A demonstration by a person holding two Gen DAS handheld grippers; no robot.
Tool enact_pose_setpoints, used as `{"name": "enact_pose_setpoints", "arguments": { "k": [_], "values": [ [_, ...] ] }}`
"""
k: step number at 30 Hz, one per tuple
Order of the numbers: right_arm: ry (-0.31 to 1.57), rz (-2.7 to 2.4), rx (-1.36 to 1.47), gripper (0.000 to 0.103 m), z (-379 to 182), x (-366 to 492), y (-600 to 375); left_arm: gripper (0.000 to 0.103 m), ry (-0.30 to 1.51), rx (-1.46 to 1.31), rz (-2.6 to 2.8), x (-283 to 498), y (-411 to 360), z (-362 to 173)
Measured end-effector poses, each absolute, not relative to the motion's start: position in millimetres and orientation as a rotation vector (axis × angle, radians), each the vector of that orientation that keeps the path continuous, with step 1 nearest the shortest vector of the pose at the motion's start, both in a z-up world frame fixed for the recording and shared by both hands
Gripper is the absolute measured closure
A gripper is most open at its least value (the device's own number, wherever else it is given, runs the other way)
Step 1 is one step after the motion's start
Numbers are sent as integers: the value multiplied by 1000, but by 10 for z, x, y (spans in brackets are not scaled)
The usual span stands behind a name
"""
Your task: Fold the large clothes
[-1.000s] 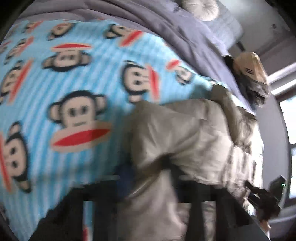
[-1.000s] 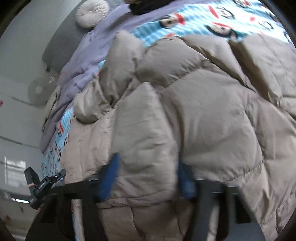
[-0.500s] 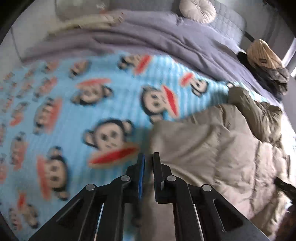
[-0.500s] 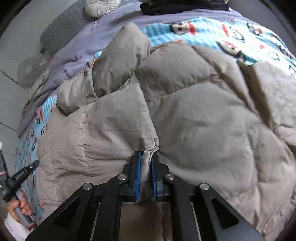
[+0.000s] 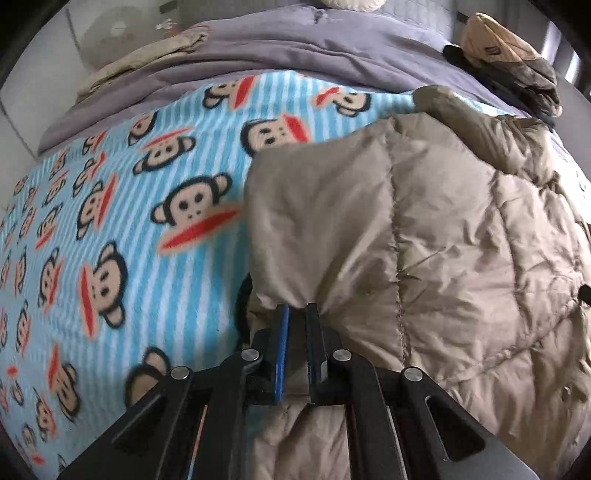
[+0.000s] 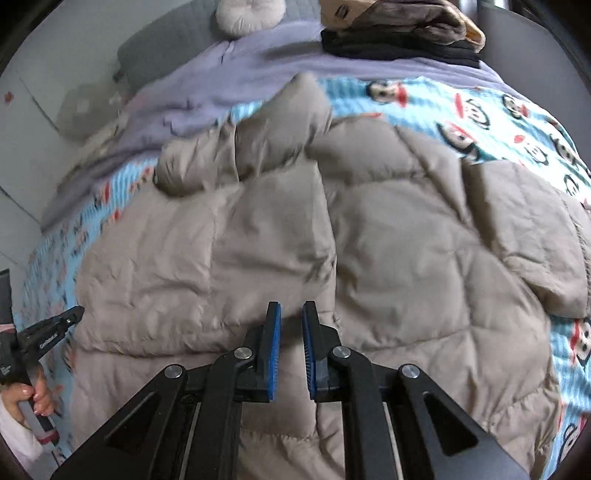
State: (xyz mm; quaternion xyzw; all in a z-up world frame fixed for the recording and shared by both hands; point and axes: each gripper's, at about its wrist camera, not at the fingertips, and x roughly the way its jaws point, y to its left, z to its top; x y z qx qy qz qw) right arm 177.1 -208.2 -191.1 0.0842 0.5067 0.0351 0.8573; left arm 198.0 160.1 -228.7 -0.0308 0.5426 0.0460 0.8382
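A beige quilted puffer jacket [image 5: 424, 240] lies spread on a bed over a blue monkey-print blanket [image 5: 129, 221]. My left gripper [image 5: 297, 308] is shut on a bunched fold at the jacket's left edge, and the fabric puckers at its tips. In the right wrist view the jacket [image 6: 406, 240] fills the middle. My right gripper [image 6: 291, 306] has its blue pads nearly together, with a thin pinch of jacket fabric between them. The left gripper [image 6: 74, 314] shows at the far left, held by a hand [image 6: 33, 398].
A purple duvet [image 5: 295, 55] runs across the head of the bed, with a round cushion [image 6: 247, 14] behind it. A stack of folded clothes [image 6: 399, 29] sits at the back right. A beige garment [image 5: 147, 55] lies at the back left.
Both grippers stood wide around jacket fabric a second ago and have since closed on it. Both views have rolled and shifted, and the left one now shows more blanket and a raised jacket edge.
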Motion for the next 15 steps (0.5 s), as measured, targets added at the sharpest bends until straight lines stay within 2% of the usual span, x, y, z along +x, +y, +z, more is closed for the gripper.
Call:
{"name": "enact_pose_setpoints", "arguments": {
  "k": [4,15],
  "values": [
    [1117,-32,282,90,-2085,1798,-2375,93,1150,-33,121,1962,1551,-2225],
    [1142,25,515,90,-1872,1264,-2947,93,1197,-14,42,1669,948,-1902]
  ]
}}
